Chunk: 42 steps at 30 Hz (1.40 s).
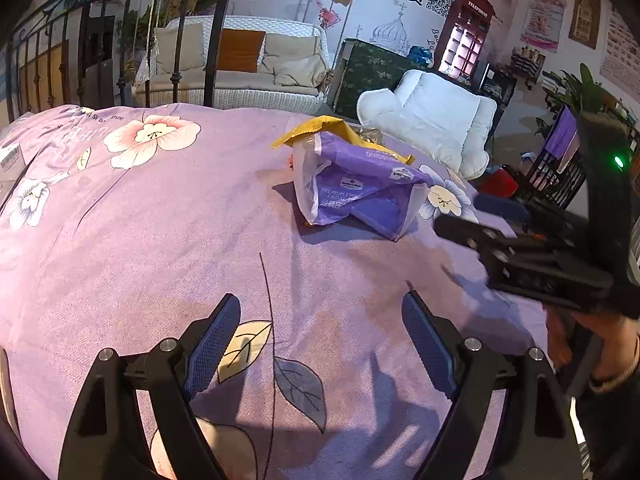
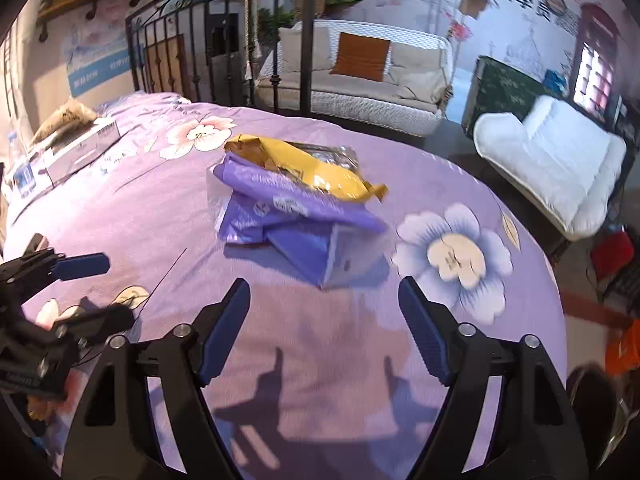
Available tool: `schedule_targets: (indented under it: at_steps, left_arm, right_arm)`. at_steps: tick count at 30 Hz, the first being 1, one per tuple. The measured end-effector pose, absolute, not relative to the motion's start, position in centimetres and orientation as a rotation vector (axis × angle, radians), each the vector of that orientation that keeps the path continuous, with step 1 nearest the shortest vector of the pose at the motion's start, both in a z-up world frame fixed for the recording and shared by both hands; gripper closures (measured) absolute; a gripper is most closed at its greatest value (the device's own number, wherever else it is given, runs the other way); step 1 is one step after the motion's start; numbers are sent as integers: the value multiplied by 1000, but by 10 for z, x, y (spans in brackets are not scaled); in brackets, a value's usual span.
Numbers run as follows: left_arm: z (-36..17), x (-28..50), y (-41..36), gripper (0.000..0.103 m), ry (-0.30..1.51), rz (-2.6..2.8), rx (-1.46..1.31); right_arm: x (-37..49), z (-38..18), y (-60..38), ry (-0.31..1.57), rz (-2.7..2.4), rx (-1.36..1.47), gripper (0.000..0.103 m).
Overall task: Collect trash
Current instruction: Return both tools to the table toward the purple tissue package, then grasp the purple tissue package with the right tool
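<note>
A crumpled purple facial-tissue wrapper (image 1: 360, 196) (image 2: 296, 220) lies on the purple flowered bedspread (image 1: 140, 240) (image 2: 320, 340). A yellow wrapper (image 1: 320, 128) (image 2: 320, 172) rests on top of it, toward its far side. My left gripper (image 1: 320, 304) hovers over the bedspread short of the wrappers, open with nothing between its blue pads. My right gripper (image 2: 323, 284) is also open and bare, its tips just short of the purple wrapper's near corner. Each gripper shows at the edge of the other's view: the right one (image 1: 520, 256), the left one (image 2: 80, 266).
A white box (image 2: 80, 144) and a brownish bag (image 2: 64, 118) lie on the bed's far left. A black iron bed rail (image 2: 304, 40) runs behind. Beyond the bed stand a white padded chair (image 2: 560, 160) and a wicker sofa (image 2: 360, 80). A hand (image 1: 600, 344) holds the right gripper.
</note>
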State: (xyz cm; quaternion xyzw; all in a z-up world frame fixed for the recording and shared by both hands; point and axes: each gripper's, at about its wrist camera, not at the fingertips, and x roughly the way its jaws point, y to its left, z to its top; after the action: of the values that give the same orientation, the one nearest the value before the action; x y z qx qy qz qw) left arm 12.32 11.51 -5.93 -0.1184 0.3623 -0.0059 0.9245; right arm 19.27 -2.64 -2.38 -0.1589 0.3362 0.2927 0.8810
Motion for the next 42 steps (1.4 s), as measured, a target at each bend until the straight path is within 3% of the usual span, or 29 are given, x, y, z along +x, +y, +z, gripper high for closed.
schedule_targets:
  at_steps: [8, 10, 12, 14, 31, 42]
  left_arm:
    - [-63, 130, 126, 21, 753, -20, -269]
    - [-64, 130, 127, 21, 753, -19, -270]
    - [-65, 131, 129, 21, 756, -18, -274]
    - [-66, 132, 129, 21, 758, -17, -276]
    - [-67, 134, 131, 21, 755, -31, -297]
    - [-53, 180, 128, 21, 714, -87, -373]
  right_arm:
    - [216, -36, 25, 608, 593, -585, 47]
    - [216, -40, 29, 598, 592, -623, 60]
    - [214, -42, 28, 596, 602, -636, 80]
    - [210, -42, 24, 590, 610, -637, 88]
    - [145, -13, -48, 614, 662, -354, 92]
    - [118, -2, -106, 589, 516, -227, 92]
